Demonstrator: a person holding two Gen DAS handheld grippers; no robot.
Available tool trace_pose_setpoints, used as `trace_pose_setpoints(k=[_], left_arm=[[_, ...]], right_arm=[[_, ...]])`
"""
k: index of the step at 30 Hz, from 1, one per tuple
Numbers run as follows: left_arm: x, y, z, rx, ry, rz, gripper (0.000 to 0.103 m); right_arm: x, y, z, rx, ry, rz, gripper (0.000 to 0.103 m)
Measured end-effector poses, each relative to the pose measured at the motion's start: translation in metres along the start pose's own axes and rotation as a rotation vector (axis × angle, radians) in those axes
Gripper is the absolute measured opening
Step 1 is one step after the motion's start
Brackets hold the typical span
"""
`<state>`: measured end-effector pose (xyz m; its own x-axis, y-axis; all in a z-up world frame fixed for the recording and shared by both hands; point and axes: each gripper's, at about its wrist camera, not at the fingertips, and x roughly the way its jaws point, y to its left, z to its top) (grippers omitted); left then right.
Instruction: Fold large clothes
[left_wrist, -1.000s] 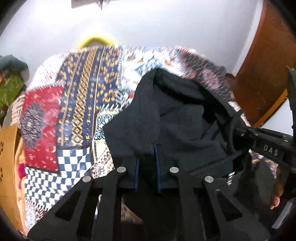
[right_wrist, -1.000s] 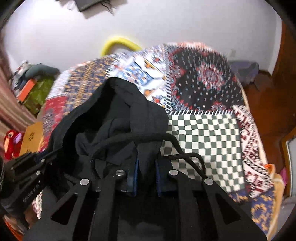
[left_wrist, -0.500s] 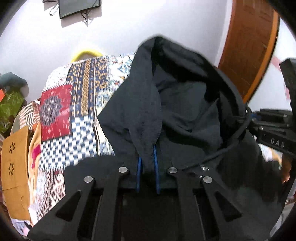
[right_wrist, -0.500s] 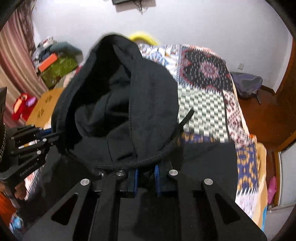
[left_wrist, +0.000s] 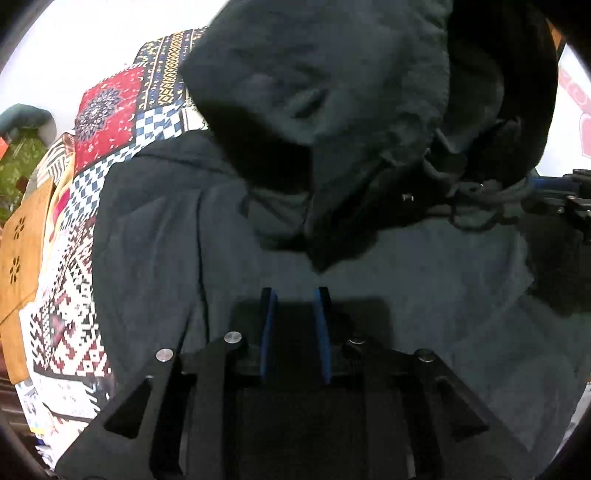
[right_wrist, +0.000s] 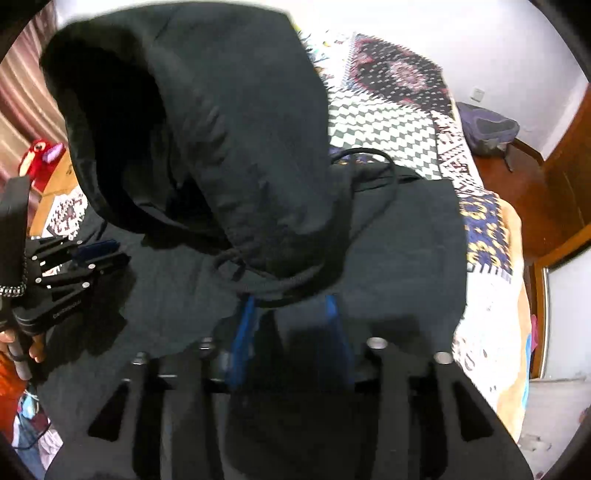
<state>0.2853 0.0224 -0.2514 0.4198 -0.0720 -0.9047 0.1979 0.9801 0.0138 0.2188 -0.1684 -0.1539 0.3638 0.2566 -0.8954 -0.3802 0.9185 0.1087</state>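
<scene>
A black hoodie (left_wrist: 369, 277) lies on a patchwork quilt (left_wrist: 103, 110). Its hood (left_wrist: 332, 92) is folded down over the body and droops just beyond my fingers in both views (right_wrist: 229, 129). My left gripper (left_wrist: 294, 295) is open, its blue pads apart above the hoodie's body with nothing between them. My right gripper (right_wrist: 291, 302) is open too, just under the hood's edge and the black drawstring (right_wrist: 369, 173). The left gripper also shows at the left of the right wrist view (right_wrist: 74, 258).
The quilt covers a bed (right_wrist: 388, 110). A wooden door (right_wrist: 569, 166) and a purple bag (right_wrist: 487, 129) are at the right. An orange cushion (left_wrist: 22, 236) and green bundles (left_wrist: 18, 158) lie at the left. A red toy (right_wrist: 40, 158) sits by the curtain.
Both grippers carried the hood up and toward me over the body, then opened and let it go. The hood now rests folded down on the hoodie.
</scene>
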Motion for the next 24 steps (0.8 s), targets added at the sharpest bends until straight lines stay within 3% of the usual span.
trace_pose_setpoints(k=[4,8,14,15,17,18,20,24], left_arm=[[-0.022,0.006,-0.009,-0.001,-0.029,0.007,0.033],[-0.056,0.015,-0.013,0.002,-0.117,0.031,0.047],[-0.099,0.031,0.005,-0.051,-0.226,0.064,0.049],[-0.105,0.033,0.007,-0.056,-0.242,0.066,0.050],[-0.114,0.032,0.012,-0.062,-0.273,0.059,0.052],[-0.117,0.031,0.014,-0.063,-0.282,0.049,0.053],[-0.118,0.024,0.017,-0.059,-0.289,0.015,0.055],[-0.103,-0.006,0.011,-0.007,-0.249,-0.025,0.058]], right_arm=[[-0.022,-0.004,-0.011,0.001,-0.021,0.011,0.043],[-0.046,-0.017,-0.015,0.037,-0.077,0.003,0.043],[-0.083,-0.027,-0.002,0.079,-0.197,-0.008,0.044],[-0.087,-0.026,-0.002,0.085,-0.212,0.000,0.046],[-0.093,-0.024,0.002,0.096,-0.246,0.019,0.059],[-0.095,-0.020,0.004,0.098,-0.268,0.028,0.059],[-0.094,-0.013,0.003,0.088,-0.276,0.046,0.060],[-0.067,0.010,-0.005,0.046,-0.207,0.077,0.060]])
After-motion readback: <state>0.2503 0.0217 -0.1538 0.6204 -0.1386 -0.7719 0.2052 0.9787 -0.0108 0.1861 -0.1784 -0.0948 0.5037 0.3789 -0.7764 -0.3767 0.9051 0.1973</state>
